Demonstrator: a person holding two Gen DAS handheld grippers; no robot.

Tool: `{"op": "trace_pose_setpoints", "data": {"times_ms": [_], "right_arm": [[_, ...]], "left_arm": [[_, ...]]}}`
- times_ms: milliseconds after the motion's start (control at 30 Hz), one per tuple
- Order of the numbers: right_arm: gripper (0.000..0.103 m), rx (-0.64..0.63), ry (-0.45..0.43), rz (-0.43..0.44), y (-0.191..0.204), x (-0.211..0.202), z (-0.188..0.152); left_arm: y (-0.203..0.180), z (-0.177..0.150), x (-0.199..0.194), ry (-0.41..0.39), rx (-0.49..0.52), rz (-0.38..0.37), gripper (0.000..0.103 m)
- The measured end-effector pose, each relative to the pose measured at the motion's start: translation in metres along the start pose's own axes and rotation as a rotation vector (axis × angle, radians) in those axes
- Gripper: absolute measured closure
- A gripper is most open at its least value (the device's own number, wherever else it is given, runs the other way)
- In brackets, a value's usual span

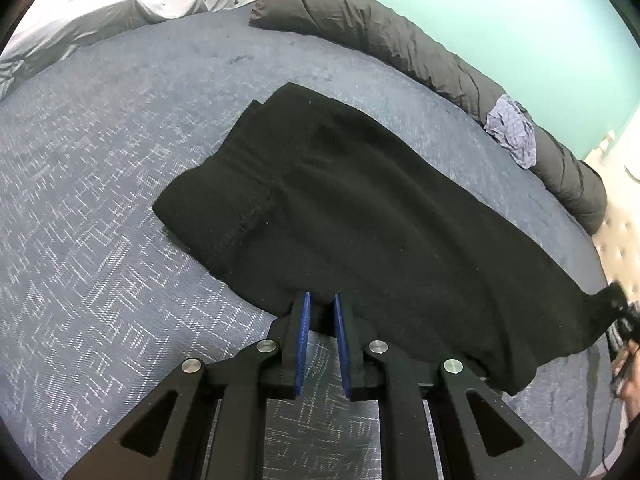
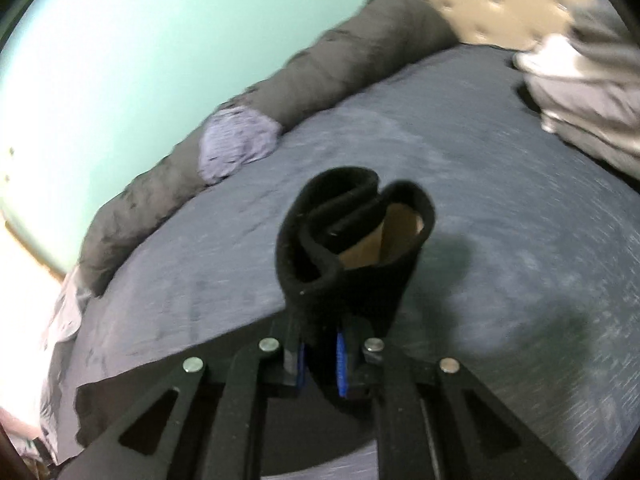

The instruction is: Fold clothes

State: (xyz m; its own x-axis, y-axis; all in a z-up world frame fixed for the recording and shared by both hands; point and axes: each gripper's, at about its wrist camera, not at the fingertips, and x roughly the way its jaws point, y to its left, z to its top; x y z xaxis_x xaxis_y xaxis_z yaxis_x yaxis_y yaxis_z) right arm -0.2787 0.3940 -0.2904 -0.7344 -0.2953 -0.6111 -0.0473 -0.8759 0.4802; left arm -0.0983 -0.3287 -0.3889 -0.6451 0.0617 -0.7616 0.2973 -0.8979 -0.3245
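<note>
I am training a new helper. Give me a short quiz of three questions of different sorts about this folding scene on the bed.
1. True or false: the left tongs are shut on the near edge of the black garment.
2. Multiple choice: what do the right tongs hold? A) a white pillow B) a bunched end of the black garment C) nothing
3. Short answer: where does the small blue-grey checked cloth lie?

Key
1. True.
2. B; the bunched cloth stands up from the shut pads.
3. On the rolled dark grey duvet along the far edge of the bed.
</note>
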Motion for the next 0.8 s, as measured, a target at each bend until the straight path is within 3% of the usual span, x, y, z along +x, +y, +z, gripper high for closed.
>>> {"op": "trace_pose_setpoints", "data": {"times_ms": [267, 500, 800], "right_arm": [[0.093, -0.169, 0.095, 0.177, 0.157, 0.006, -0.020], [0.093, -0.299, 0.192, 0.282, 0.290, 0.032, -0.061], [0.093, -0.434, 0.301, 0.397, 0.412, 0.063, -0.131]], "left_arm": [[0.011, 0.006, -0.011, -0.030, -0.007, 0.009, 0.089], [0.039, 0.013, -0.019, -0.044, -0.061, 0.013, 0.089], [0.063, 0.020, -0.014, -0.025, -0.060, 0.055, 0.089]]}}
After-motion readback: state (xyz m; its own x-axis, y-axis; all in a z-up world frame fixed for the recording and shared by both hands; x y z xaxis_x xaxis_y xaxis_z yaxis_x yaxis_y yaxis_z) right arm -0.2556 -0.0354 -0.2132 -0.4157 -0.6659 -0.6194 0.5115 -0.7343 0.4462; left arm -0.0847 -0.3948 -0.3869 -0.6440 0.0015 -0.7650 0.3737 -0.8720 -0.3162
